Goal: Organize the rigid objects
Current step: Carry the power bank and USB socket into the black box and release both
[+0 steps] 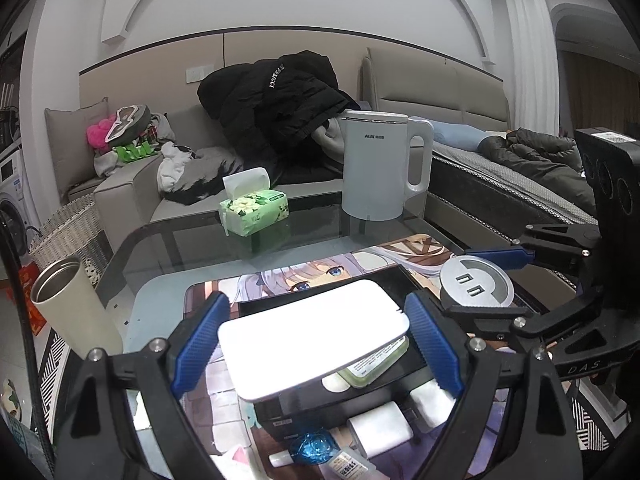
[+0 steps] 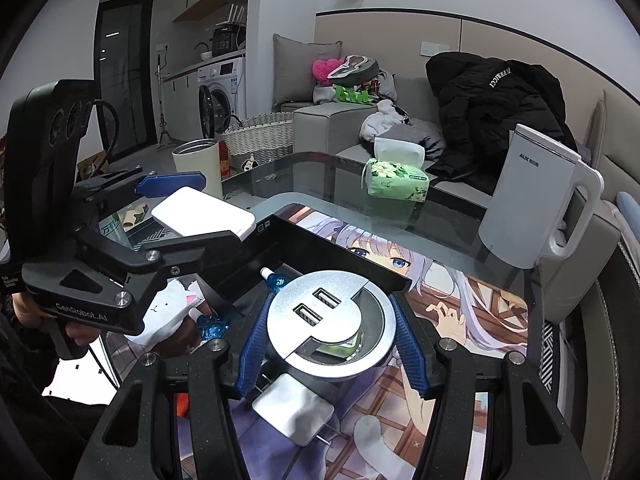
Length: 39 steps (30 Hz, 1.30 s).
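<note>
Left gripper [image 1: 316, 348]: clamped across the white power bank [image 1: 314, 336], carried above the black tray [image 2: 344, 258], likely for stowing.
Right gripper [image 2: 334, 344]: clenched on the round USB hub [image 2: 328, 320], also over the tray, awaiting placement.

From both wrist views I see a dim, evenly lit room with cool indoor light and soft shadows. The white power bank [image 1: 314, 334] is overexposed, its top washed out. The glass table [image 1: 304, 220] mirrors the kettle [image 1: 378, 164] faintly. Fisheye distortion bends walls near the black vignetted corners; the near gripper frames look slightly soft.
</note>
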Available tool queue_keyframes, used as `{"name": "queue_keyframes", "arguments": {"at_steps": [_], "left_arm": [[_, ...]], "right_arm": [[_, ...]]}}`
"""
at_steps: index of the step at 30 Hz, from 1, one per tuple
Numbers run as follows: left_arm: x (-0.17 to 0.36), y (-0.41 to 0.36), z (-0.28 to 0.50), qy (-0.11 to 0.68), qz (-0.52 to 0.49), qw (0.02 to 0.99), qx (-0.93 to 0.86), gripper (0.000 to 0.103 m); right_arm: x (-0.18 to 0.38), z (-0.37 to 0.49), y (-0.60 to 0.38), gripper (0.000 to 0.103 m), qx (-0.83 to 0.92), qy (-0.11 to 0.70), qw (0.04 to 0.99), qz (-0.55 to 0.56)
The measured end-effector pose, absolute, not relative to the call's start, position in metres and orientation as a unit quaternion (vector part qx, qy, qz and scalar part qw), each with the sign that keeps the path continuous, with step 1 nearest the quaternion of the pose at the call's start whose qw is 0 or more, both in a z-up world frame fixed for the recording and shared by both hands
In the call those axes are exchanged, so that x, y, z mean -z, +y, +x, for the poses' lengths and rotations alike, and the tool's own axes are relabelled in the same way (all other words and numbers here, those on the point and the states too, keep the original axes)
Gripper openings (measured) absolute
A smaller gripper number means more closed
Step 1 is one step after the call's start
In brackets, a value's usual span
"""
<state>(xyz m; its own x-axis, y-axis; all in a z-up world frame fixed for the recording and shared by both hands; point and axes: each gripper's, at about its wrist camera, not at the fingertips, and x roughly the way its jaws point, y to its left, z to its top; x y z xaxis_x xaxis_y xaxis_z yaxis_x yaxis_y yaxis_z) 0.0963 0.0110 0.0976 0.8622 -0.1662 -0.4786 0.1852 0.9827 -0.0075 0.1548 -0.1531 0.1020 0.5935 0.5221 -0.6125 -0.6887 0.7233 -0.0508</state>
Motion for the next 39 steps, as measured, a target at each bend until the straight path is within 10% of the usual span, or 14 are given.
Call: {"name": "queue_keyframes", "arguments": {"at_steps": [39], "left_arm": [[-0.04,0.018,0.157,0.275,0.028,0.958,0.078,0.089]], "right_arm": [[-0.05,0.227,-0.106,0.058,-0.378,0.353,0.824,-0.233]]}}
